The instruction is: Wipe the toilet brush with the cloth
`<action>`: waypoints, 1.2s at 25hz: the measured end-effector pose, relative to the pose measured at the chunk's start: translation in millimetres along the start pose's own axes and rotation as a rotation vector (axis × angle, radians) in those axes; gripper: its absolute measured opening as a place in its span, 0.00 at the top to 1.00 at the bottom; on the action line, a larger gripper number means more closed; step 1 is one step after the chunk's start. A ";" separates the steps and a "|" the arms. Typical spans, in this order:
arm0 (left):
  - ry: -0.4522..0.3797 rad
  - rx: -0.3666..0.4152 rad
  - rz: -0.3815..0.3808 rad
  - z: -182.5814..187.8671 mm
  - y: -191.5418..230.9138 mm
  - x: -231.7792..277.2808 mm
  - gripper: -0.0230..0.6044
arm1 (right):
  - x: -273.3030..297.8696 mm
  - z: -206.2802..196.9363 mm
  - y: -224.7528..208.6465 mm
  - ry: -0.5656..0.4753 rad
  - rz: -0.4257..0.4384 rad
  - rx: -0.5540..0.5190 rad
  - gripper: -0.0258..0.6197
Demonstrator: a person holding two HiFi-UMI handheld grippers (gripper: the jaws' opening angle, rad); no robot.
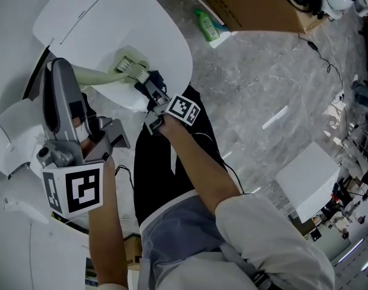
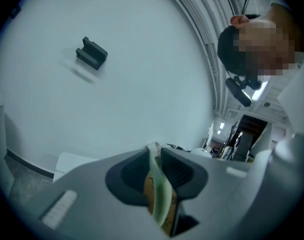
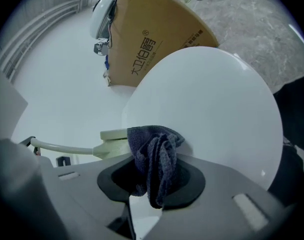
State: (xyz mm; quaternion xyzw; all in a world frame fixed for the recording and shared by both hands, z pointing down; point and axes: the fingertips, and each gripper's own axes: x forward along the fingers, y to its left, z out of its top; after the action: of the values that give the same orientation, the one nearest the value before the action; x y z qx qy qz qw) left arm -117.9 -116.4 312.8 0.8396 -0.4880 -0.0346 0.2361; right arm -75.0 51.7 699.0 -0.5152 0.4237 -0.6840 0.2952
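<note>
– What was hard to see?
– The brush (image 1: 130,67) head, partly behind the cloth (image 3: 154,149) clamped in the right gripper (image 3: 154,176). The left gripper (image 2: 155,156) pinched its handle (image 1: 96,74).
– Where?
– On the white lid (image 1: 159,29), 11 o'clock; marble floor (image 1: 262,83), box (image 1: 256,5) at 1.

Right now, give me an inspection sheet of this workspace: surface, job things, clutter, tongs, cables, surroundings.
Surface: white toilet lid, shut, with the brush head over it.
Job's things: pale green brush, held by its handle; dark cloth, bunched at the brush head, contact unclear.
Clutter: green bottle and carton on the floor beyond the lid.
Tongs: left tongs shut on the brush; right tongs shut on the cloth.
Cables: black cable across the floor, far right.
Surroundings: grey marble floor; white box at right.
</note>
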 end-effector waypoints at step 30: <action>0.017 0.001 -0.055 -0.3 2.3 1.9 0.96 | 6.8 -65.0 33.5 0.014 0.060 0.161 0.79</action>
State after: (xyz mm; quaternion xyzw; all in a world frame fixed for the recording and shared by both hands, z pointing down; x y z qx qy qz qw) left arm -118.7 -118.8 314.4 0.8530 -0.4629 -0.0336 0.2387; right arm -140.2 48.3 665.4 -0.4720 0.3846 -0.7104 0.3530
